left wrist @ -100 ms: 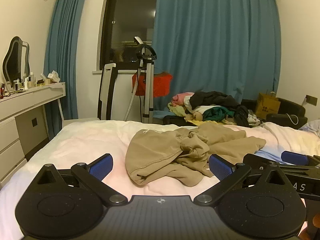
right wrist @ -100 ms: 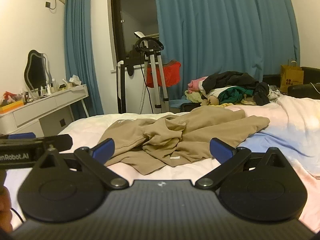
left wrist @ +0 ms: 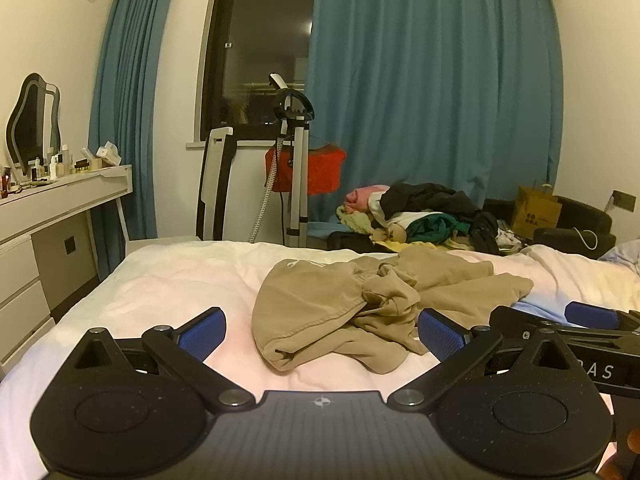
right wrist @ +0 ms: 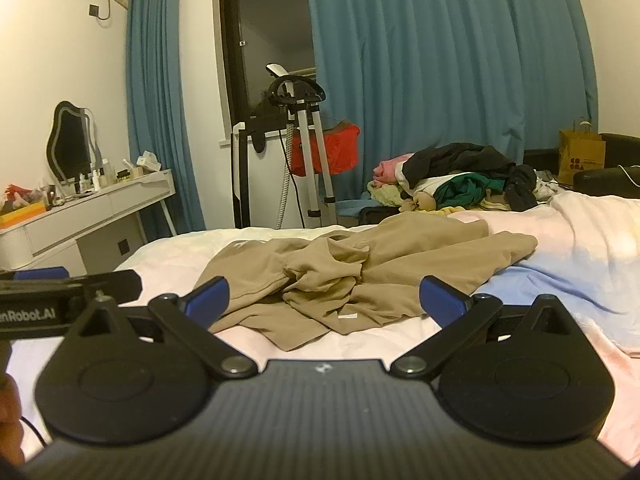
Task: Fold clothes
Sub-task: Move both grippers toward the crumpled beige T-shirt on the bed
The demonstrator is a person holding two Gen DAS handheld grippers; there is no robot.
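Note:
A crumpled tan garment (left wrist: 360, 304) (right wrist: 352, 276) lies in a heap in the middle of the bed (left wrist: 172, 280) (right wrist: 580, 248). My left gripper (left wrist: 322, 334) hovers just short of its near edge, open, its blue pads (left wrist: 202, 332) wide apart and holding nothing. My right gripper (right wrist: 324, 302) is likewise open and empty in front of the garment's near hem. Each gripper shows in the other's view: the right gripper (left wrist: 568, 322) at the right edge, the left gripper (right wrist: 68, 284) at the left edge.
A pile of mixed clothes (left wrist: 428, 212) (right wrist: 452, 176) lies beyond the bed's far side. A garment steamer stand (left wrist: 294, 160) and a red cloth (left wrist: 316, 172) stand by the window. A white dresser (left wrist: 48, 216) with a mirror is at the left. A paper bag (right wrist: 580, 156) sits at the right.

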